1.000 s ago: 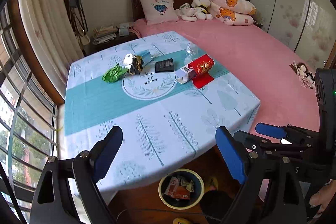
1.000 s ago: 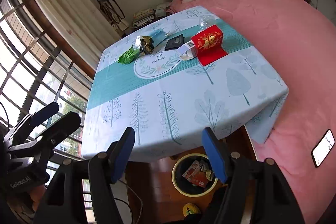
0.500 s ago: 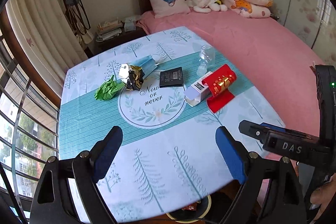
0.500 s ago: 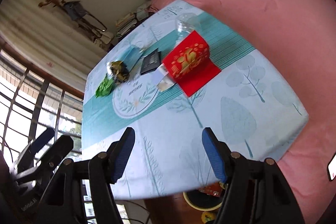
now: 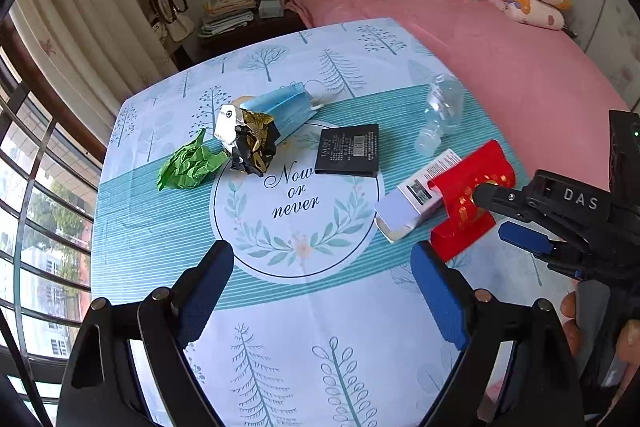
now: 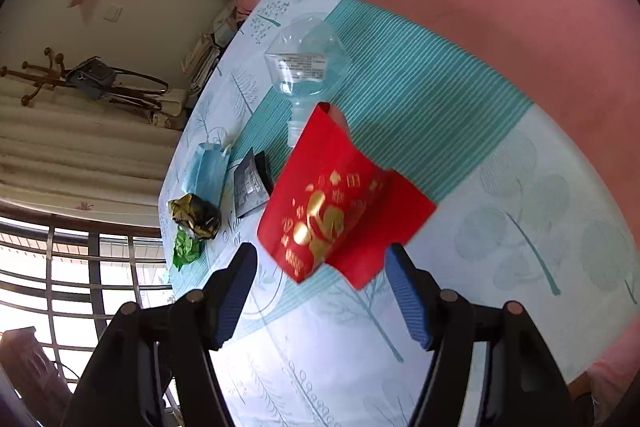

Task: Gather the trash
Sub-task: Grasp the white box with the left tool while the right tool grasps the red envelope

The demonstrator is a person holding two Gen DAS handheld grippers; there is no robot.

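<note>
**A:** ok so what's on the table (image 5: 304,311), left to right?

**B:** green wad (image 5: 188,166), then a black-and-gold wrapper (image 5: 250,141) touching it, a blue mask (image 5: 286,107) right behind that. Flat black box (image 5: 347,150) near the middle. Then a white carton (image 5: 416,195) lying on its side, with a red envelope (image 5: 466,199) curled over its right end. Clear bottle (image 5: 440,113) lying down behind those, looks empty, cap end toward the envelope.

**A:** anything in the carton?

**B:** can't tell, the end facing the left cam looks closed.

**A:** and the grippers?

**B:** left gripper (image 5: 322,291) is spread wide, gripping nothing, hovering over the near part of the cloth. Right gripper (image 6: 320,291) is spread wide too, nothing in it, the envelope (image 6: 332,211) sits just ahead of its fingers. From the left cam the right gripper (image 5: 500,217) reaches in from the right, one finger tip (image 5: 484,195) overlapping the envelope, can't tell if it's touching.
</note>
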